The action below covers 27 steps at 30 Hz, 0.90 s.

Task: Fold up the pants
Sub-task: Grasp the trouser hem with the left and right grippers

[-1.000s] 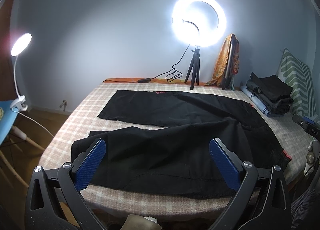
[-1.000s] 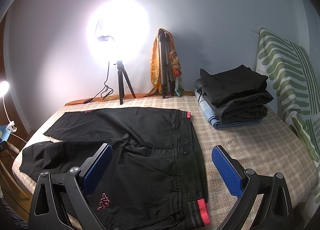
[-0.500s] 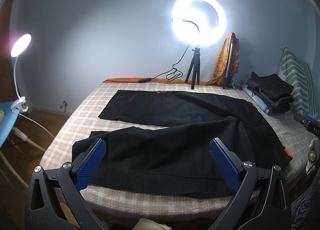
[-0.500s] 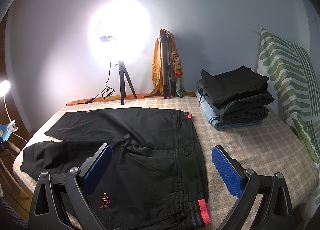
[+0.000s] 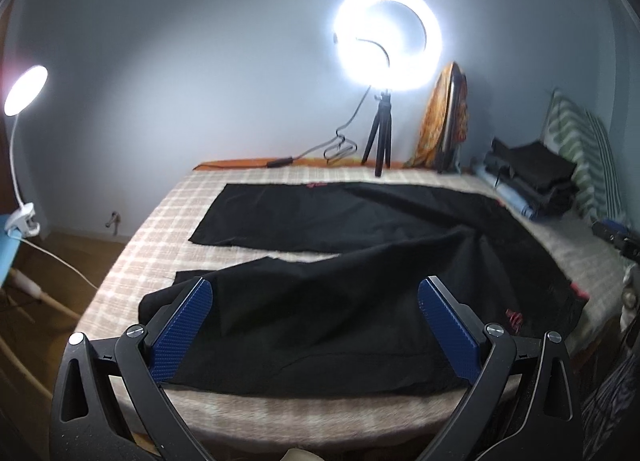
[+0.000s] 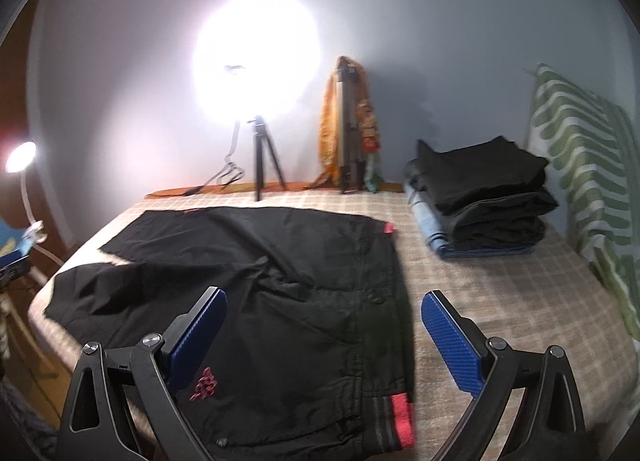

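Observation:
Black pants (image 5: 320, 301) with red trim lie spread flat on the checked bed (image 5: 168, 221), the legs apart and pointing left, the waistband on the right. My left gripper (image 5: 314, 301) is open and empty, above the near leg by the bed's front edge. In the right wrist view the pants (image 6: 280, 281) show their waistband with a red tab (image 6: 401, 413) and a red logo (image 6: 203, 383). My right gripper (image 6: 322, 313) is open and empty, above the waist end.
A lit ring light on a small tripod (image 5: 380, 141) stands at the back of the bed, its cable beside it. A stack of folded clothes (image 6: 484, 197) sits at the back right, with a green striped pillow (image 6: 588, 181) behind. A clip lamp (image 5: 20, 101) is at left.
Both grippers have moved slightly forward toward the bed, the pants appearing a little closer. Both stay open and empty. The pants have not moved.

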Each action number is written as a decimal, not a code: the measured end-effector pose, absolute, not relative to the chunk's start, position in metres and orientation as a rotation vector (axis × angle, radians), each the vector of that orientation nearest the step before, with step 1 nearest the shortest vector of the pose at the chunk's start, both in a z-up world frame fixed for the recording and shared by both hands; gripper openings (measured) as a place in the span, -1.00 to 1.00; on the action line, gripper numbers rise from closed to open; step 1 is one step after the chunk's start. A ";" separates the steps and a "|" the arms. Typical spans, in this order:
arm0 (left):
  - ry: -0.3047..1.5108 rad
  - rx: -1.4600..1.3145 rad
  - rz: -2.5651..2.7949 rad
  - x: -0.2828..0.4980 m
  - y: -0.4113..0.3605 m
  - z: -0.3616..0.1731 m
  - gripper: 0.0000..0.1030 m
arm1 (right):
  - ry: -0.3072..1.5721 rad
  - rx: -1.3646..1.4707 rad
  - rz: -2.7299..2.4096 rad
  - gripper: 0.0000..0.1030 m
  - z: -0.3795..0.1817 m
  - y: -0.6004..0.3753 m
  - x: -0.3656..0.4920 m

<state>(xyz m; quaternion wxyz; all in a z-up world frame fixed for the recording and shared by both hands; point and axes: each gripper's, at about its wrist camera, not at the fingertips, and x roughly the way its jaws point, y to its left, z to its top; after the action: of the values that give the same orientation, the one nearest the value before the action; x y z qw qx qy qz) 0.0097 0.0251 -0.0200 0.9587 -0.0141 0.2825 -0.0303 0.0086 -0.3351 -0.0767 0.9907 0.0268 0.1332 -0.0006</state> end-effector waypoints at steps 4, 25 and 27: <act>0.580 0.027 -0.069 0.012 0.038 -0.016 0.98 | 0.278 -0.022 0.010 0.91 -0.084 -0.333 0.005; 0.832 0.085 -0.103 0.030 0.097 -0.079 0.56 | 0.621 -0.518 0.409 0.33 -0.171 -0.248 0.004; 0.835 0.110 -0.121 0.029 0.092 -0.084 0.56 | 0.638 -0.545 0.391 0.29 -0.178 -0.243 0.007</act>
<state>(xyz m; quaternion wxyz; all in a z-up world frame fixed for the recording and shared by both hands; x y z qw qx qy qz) 0.0286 0.0921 -0.0836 0.9108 0.0535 0.4052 -0.0588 0.0069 -0.2435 -0.1783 0.8948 -0.2629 0.3076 0.1887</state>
